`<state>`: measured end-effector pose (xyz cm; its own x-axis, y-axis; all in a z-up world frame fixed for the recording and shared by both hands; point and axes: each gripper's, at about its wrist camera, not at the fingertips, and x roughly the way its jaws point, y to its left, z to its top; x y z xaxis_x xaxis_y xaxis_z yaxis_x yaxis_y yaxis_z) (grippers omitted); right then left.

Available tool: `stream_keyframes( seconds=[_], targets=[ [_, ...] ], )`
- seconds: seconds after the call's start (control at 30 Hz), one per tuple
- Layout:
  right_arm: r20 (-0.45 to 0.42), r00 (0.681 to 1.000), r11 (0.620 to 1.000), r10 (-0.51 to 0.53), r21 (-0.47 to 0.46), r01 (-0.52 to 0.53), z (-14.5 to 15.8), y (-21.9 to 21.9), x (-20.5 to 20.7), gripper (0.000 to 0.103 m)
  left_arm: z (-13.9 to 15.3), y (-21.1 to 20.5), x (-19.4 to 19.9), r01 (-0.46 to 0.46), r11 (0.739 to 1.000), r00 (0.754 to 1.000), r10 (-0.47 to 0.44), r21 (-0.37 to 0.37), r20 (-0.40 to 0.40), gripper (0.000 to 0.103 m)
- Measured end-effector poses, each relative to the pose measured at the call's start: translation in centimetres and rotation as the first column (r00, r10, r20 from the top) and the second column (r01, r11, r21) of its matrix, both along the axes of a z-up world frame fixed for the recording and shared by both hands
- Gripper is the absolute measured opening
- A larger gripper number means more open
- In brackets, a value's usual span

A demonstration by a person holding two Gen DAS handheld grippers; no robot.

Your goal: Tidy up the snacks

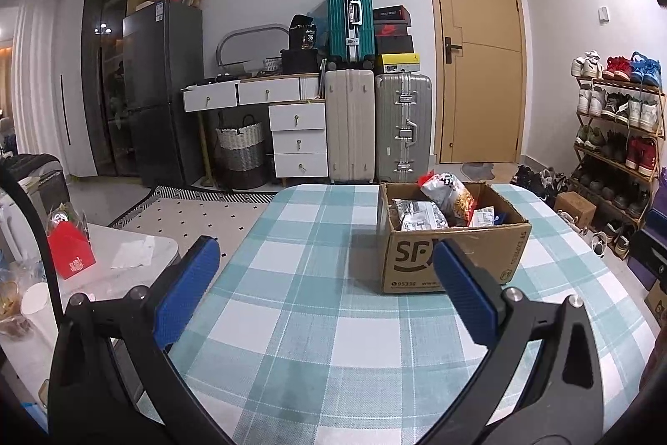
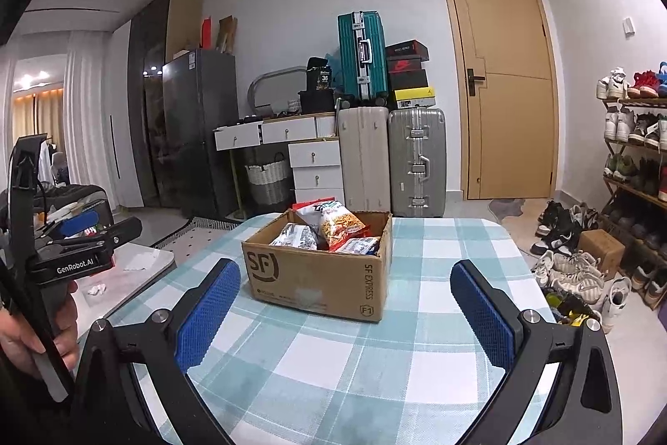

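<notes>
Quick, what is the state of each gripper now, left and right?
Left gripper: open, holding nothing, above the table.
Right gripper: open, holding nothing, facing the cardboard box.

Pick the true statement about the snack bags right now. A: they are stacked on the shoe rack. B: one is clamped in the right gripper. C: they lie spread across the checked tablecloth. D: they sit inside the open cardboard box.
D: the snack bags stick up out of the open cardboard box on the table, and both the left gripper and the right gripper are open and hold nothing.

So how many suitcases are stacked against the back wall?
3: a cream one and a silver one upright side by side on the floor, and a teal one on top of them. Others may be hidden.
</notes>
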<state>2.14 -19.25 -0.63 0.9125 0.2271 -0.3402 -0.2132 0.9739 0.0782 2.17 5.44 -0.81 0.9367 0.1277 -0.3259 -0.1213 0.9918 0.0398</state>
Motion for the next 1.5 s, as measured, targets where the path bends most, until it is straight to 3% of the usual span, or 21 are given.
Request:
stream_keyframes(
  seconds=[1.2,1.4,1.5],
  targets=[
    [-0.023,1.000,1.000,-0.016,0.019,0.017,-0.2,-0.8,0.1,0.102,-0.2,-0.1,0.2,0.006,0.999,1.000,-0.006,-0.039,-0.004,0.102],
    [-0.027,1.000,1.000,-0.013,0.020,0.013,-0.2,-0.9,0.1,0.102,-0.6,0.4,0.8,0.004,0.996,0.998,-0.010,-0.090,-0.058,0.102],
    [-0.026,1.000,1.000,-0.013,0.020,0.013,-0.2,-0.9,0.1,0.102,-0.7,0.4,0.7,-0.026,0.997,0.999,0.023,-0.066,-0.046,0.102]
  ],
)
